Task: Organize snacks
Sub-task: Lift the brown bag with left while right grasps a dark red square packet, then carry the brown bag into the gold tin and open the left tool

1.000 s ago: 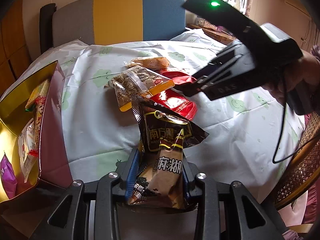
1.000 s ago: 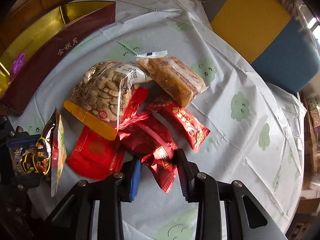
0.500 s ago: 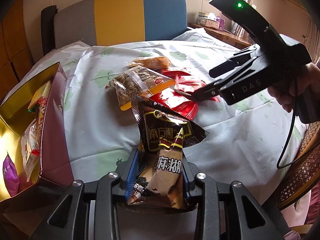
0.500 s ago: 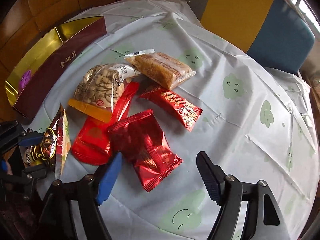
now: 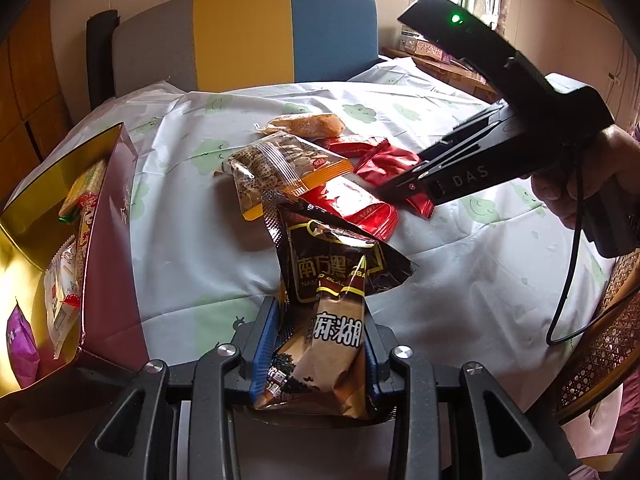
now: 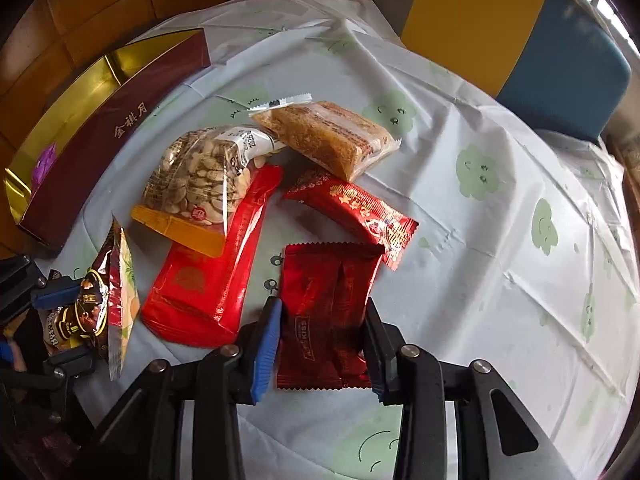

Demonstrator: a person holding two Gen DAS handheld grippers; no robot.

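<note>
My left gripper (image 5: 320, 320) is shut on a brown sesame-paste packet (image 5: 332, 280), held upright above the table's near edge; the same packet (image 6: 96, 300) shows at the left of the right wrist view. My right gripper (image 6: 322, 320) points down over the snack pile, its jaws closing on a dark red foil packet (image 6: 324, 292), both pads against its long sides. On the cloth lie a peanut bag (image 6: 200, 176), a golden cake bar (image 6: 328, 136), a patterned red packet (image 6: 352, 208) and a bright red pouch (image 6: 204, 280).
An open maroon box with a gold lining (image 5: 108, 240) stands at the left and holds several snacks. A grey, yellow and blue chair back (image 5: 240, 36) rises behind the round table. A wicker chair (image 5: 600, 340) stands at the right. A hand (image 5: 592, 172) holds the right gripper.
The right gripper let go of the dark red packet's corner, opened wide, then closed squarely across the packet, which now lies straight between the pads. The left gripper stayed still with its packet.
</note>
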